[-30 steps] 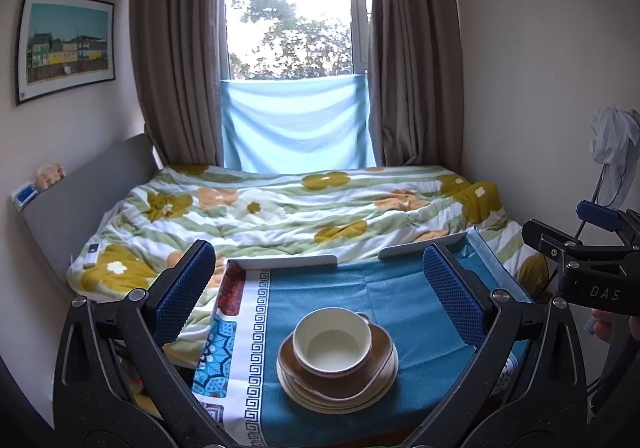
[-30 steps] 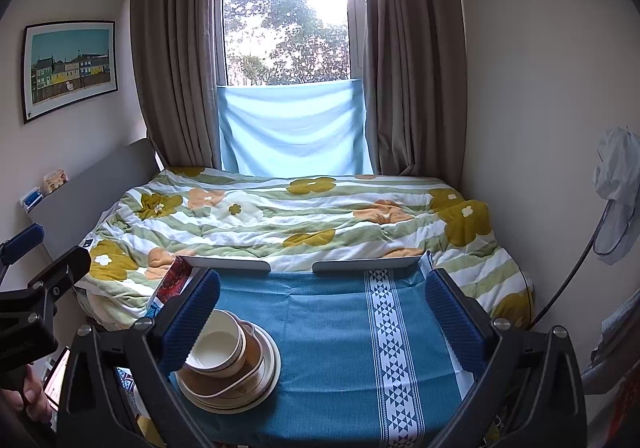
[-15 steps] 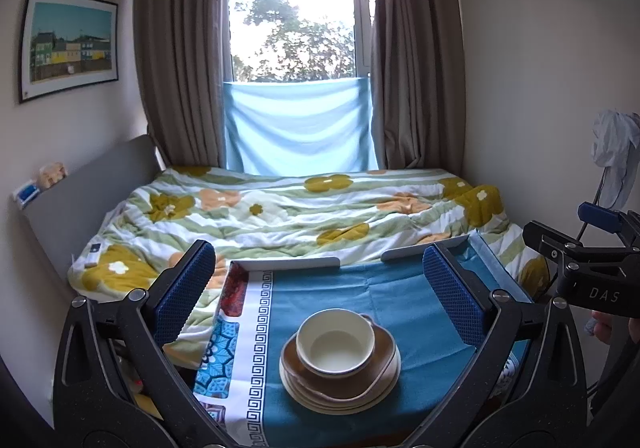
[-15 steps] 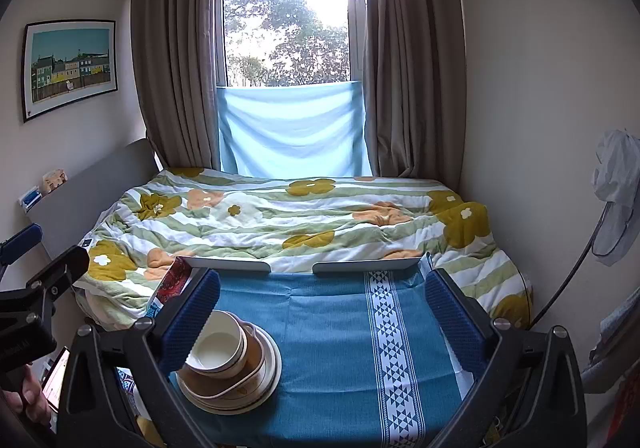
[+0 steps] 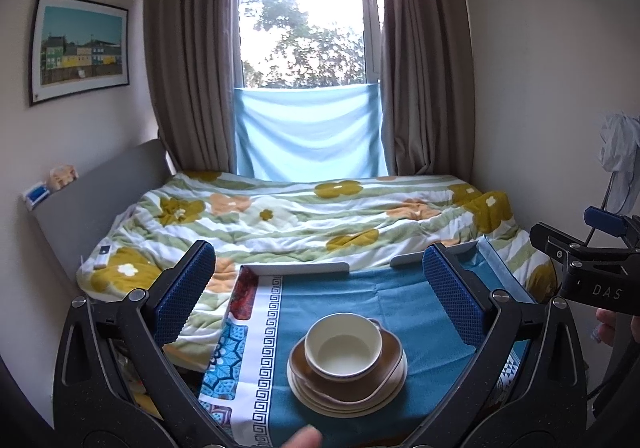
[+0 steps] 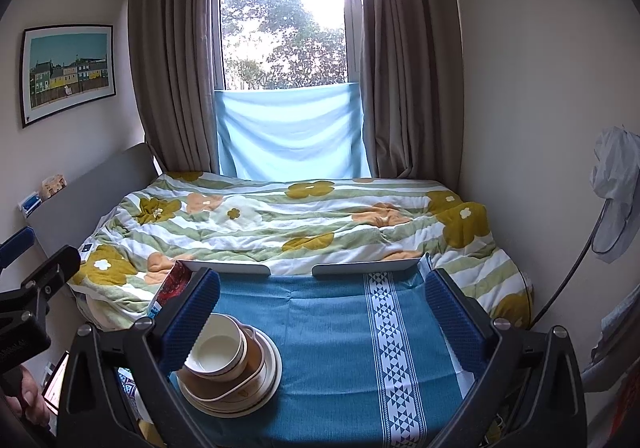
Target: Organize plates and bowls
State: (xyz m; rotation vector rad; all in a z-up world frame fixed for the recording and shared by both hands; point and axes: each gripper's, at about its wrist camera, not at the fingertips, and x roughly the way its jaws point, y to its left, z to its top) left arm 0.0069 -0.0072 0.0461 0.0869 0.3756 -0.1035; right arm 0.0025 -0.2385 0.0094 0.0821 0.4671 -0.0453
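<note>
Where the pile sat: the stack (image 5: 347,376) stood on the table (image 6: 320,376), on its blue cloth, in the left half and toward the near edge.
Make-up: a cream bowl (image 5: 343,348) sat uppermost in a brown dish (image 5: 386,372), over cream plates (image 5: 348,406). I could not count the pieces under the rims.
Left gripper (image 5: 318,290): your jaws stood wide apart and held nothing, raised above the cloth with the pile framed squarely between them.
Right gripper (image 6: 322,312): your jaws were likewise spread and empty. Its left finger (image 6: 192,316) hid part of the bowl, so this tool was off-line from the pile.
Stage: the crockery already lay nested, largest at the bottom. That fitted a finished tidy-up, and equally a pile waiting to be sorted out. One moment could not settle it.
Handling, my judgement: had you taken hold, the left tool was the better placed. The top bowl's rim was the only free edge.
Care: the pads would have needed to close on one wall thickness, level, without nudging the dish beneath.
Risk: glazed ware slips, and the loose cloth could have dragged with the whole pile.
</note>
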